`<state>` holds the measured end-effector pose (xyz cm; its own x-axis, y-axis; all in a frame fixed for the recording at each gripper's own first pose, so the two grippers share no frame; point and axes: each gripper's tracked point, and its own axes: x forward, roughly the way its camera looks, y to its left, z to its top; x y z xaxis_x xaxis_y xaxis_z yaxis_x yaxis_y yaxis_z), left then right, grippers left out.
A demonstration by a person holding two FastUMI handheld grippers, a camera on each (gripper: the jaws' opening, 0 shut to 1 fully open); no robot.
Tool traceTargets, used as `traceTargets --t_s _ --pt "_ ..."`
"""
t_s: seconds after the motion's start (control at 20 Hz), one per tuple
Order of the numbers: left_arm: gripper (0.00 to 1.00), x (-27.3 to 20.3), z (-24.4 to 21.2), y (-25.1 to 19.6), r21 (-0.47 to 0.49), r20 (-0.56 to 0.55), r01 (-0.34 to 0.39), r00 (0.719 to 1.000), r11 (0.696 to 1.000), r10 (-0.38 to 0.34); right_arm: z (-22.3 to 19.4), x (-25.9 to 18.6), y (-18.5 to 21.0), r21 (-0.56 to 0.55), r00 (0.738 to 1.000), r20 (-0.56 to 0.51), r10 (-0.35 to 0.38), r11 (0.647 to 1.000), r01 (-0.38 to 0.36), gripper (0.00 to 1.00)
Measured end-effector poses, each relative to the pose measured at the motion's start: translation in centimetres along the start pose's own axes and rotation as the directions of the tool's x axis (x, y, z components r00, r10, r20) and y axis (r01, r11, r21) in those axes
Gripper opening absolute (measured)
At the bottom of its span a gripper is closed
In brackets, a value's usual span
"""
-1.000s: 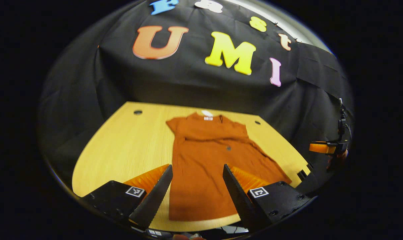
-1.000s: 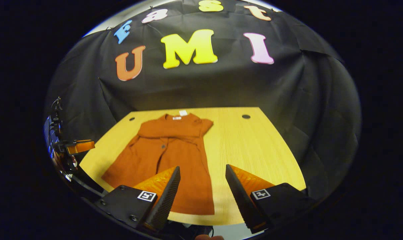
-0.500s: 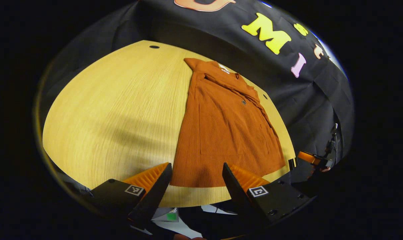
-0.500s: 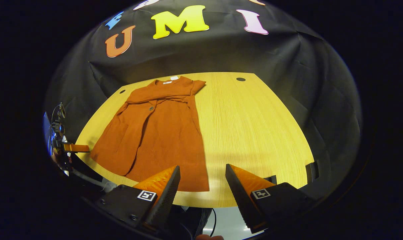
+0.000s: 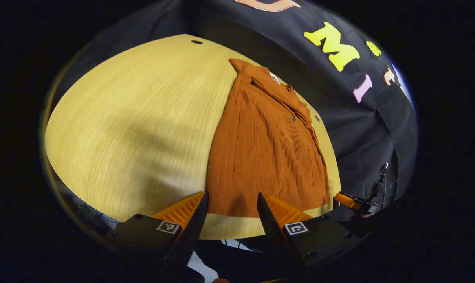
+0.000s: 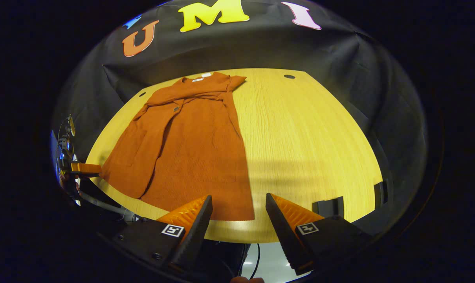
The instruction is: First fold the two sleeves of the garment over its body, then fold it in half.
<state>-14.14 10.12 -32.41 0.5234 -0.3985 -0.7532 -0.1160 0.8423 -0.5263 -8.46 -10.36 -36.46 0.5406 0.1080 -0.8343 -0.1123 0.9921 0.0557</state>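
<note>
A rust-orange garment (image 5: pixel 265 149) lies flat on the yellow wooden table (image 5: pixel 135 118), collar at the far end and hem toward me. Folded cloth lies across its chest below the collar. My left gripper (image 5: pixel 232 220) is open and holds nothing, hovering just before the hem's left part at the table's near edge. In the right gripper view the garment (image 6: pixel 190 149) covers the table's left half. My right gripper (image 6: pixel 238 220) is open and holds nothing, just short of the hem's right corner. Each view catches the other gripper (image 5: pixel 353 202) (image 6: pixel 82 168) at its side edge.
The table (image 6: pixel 308 129) has bare wood to the right of the garment in the right gripper view. Small round holes (image 5: pixel 197 42) (image 6: pixel 289 76) sit near its far corners, and dark slots (image 6: pixel 327 206) cut its near right edge. Black cloth walls close in behind.
Both grippers have come down and tipped toward the table's near edge, so the hem now lies just ahead of their fingers. The left jaws have narrowed slightly. The garment has not moved.
</note>
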Motion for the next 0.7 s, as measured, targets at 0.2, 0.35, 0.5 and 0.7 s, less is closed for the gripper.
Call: traceTargets --t_s 0.2,0.35,0.5,0.7 --pt "0.48 1.1 -0.4 -1.0 -0.023 -0.041 0.002 0.999 1.0 -0.003 -1.4 1.9 0.1 -0.028 0.998 -0.057 -0.027 0.999 0.025 0.88" --pt "0.34 1.7 -0.5 -1.0 -0.015 -0.056 -0.014 0.998 1.0 0.013 -1.8 2.5 0.4 -0.038 0.994 -0.092 -0.06 0.998 0.056 0.89" --pt "0.19 2.0 -0.6 -0.6 -0.006 -0.075 -0.067 0.995 0.998 0.066 -1.6 2.8 1.5 -0.048 0.994 -0.095 -0.053 0.998 0.049 0.77" --pt "0.1 2.5 -0.9 -1.1 0.051 -0.085 -0.096 0.991 0.994 0.1 -1.4 3.0 3.1 -0.068 0.995 -0.1 -0.027 0.997 0.02 0.13"
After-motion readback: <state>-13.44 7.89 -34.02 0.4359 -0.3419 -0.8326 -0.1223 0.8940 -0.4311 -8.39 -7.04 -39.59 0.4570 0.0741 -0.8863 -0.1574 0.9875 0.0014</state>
